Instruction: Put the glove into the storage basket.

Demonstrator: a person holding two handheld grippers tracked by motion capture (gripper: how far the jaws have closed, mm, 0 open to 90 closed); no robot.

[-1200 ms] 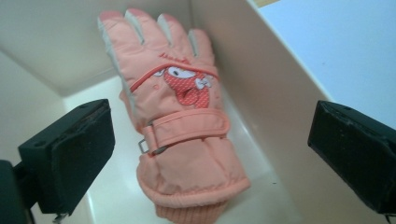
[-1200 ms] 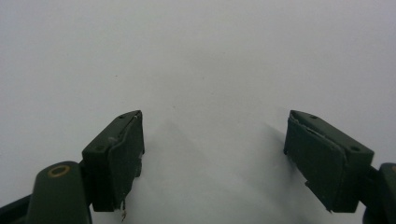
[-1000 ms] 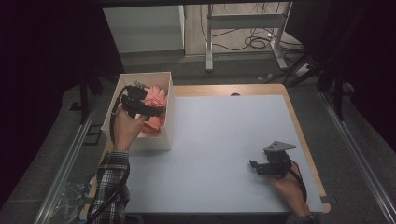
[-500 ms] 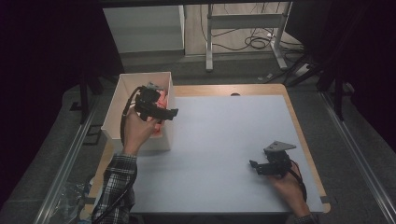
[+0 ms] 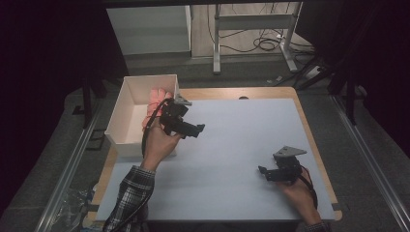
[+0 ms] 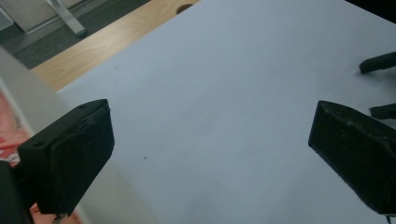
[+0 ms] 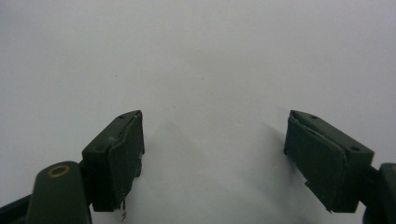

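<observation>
1. Your left claw (image 5: 196, 129) is in the air, just past the near right corner of the white box (image 5: 126, 104). Its jaws are wide apart and hold nothing.
2. Your right claw (image 5: 263, 172) is low over the near right part of the table (image 5: 241, 145). Its jaws are wide apart too, with only bare table between them.
3. The pink thing (image 5: 154, 99) lies inside the white box, against the far right wall. The box sits at the left edge of the table.
4. The pink thing looks soft and crumpled, like cloth or thin plastic. I think it is light and will bend and droop when you lift it.
5. It will not break, so you can pinch it firmly. It may slip or unfold if you only catch a thin edge.
6. A thick fold near the middle of the bunch looks like the best place to grab.
7. The box wall is tall, so you should come in from above, not from the side. A bump could push the box, which looks light.
8. Your left claw is the closer one to the pink thing.
</observation>
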